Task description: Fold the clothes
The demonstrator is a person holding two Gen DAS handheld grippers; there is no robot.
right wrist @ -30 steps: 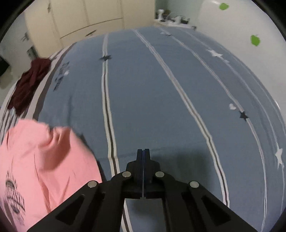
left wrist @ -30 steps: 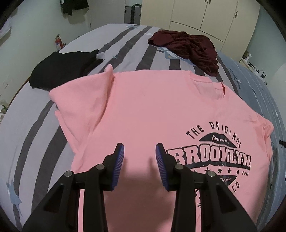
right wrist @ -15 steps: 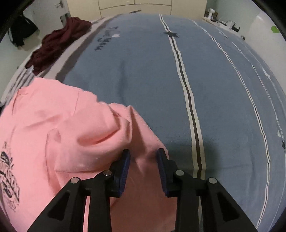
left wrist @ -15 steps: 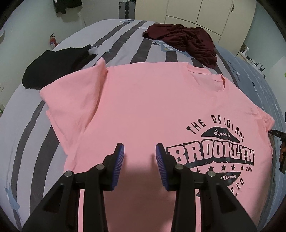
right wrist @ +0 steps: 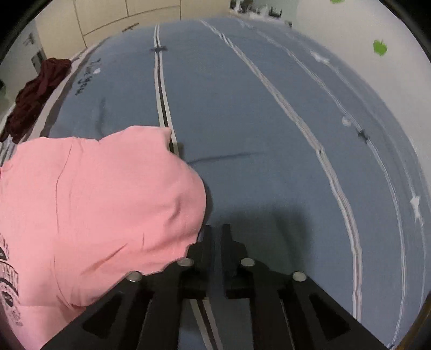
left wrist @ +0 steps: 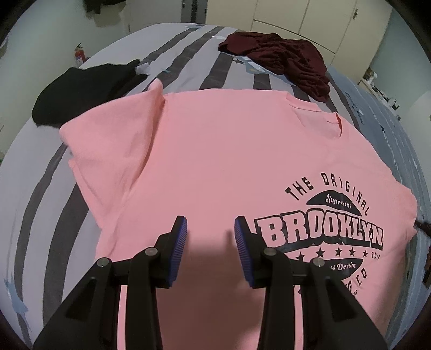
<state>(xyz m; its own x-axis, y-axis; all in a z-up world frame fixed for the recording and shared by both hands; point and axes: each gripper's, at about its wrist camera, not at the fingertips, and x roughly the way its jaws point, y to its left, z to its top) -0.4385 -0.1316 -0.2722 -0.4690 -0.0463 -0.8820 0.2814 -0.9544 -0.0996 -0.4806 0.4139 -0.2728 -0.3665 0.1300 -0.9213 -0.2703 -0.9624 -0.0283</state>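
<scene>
A pink T-shirt (left wrist: 215,150) with a black "Brooklyn" print lies face up on the bed. My left gripper (left wrist: 210,228) is open and empty, hovering just above the shirt's middle left of the print. In the right wrist view the shirt's right sleeve (right wrist: 107,199) bulges up and drapes against the left finger (right wrist: 206,242) of my right gripper (right wrist: 216,234). Its fingers stand nearly together with a thin gap. I cannot tell whether any cloth is pinched between them.
A black garment (left wrist: 83,88) lies at the bed's far left and a maroon garment (left wrist: 285,59) at the far end, also in the right view (right wrist: 35,94). The blue striped bedcover (right wrist: 269,129) spreads right of the shirt. Wardrobe doors (left wrist: 309,24) stand behind.
My right gripper went from shut to open over the sleeve, then nearly closed at the sleeve's edge. The sleeve now bulges higher. My left gripper stayed open and drifted slightly over the shirt.
</scene>
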